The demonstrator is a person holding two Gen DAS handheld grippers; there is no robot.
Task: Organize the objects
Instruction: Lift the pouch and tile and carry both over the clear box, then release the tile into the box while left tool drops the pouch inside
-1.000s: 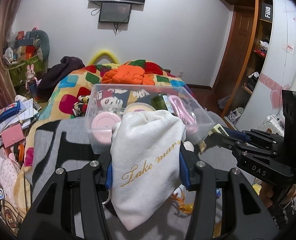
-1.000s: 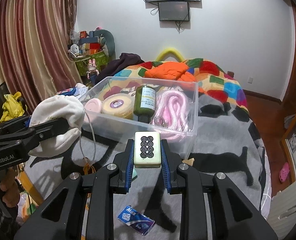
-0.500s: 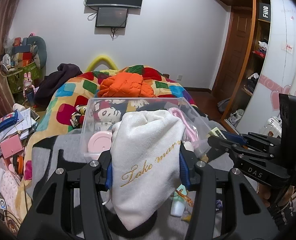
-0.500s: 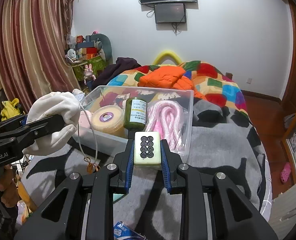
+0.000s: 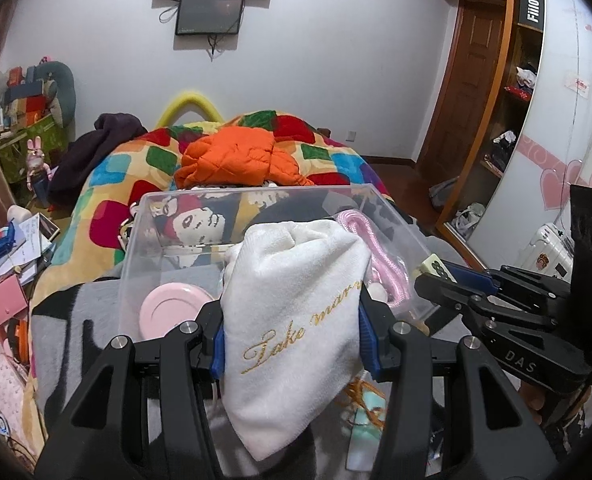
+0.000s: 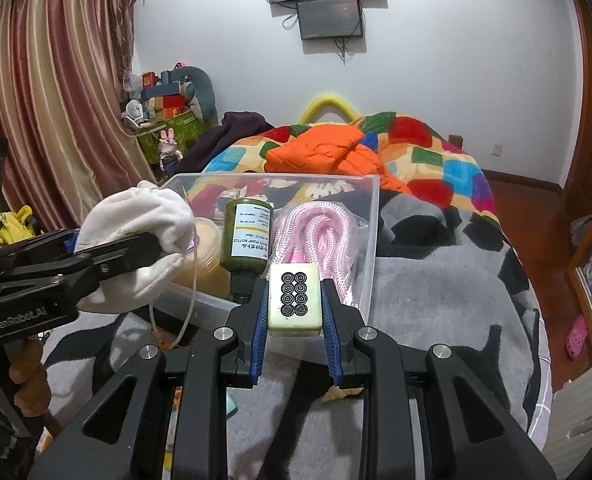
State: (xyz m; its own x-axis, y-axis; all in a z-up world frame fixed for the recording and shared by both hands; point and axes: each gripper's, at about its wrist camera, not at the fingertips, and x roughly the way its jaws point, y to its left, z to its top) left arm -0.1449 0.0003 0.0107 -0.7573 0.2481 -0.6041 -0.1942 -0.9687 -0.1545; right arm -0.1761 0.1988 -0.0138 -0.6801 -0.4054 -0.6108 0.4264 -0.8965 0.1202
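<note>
The left gripper squeezes a soft white towel with gold writing sewn on it. The blue pads press the towel from both sides. The towel hangs down below the fingers and bunches up above them. It is held over the near edge of a clear plastic box that sits on a grey and black blanket on the bed.

The right gripper holds a small cream tile with eight black rings on its face. Its jaws are pulled in close on the tile's two sides. The tile is up in the air just in front of the box's near wall.

Inside the box there is a dark green bottle with a white label, standing with its cap end toward the camera. Just right of it lies a pink braided rope. Left of the bottle is a round yellow tub, partly hidden by the towel. A round pink lid also shows in the box's left part.

Behind the box lie a puffy orange jacket and a quilt with bright coloured squares.
</note>
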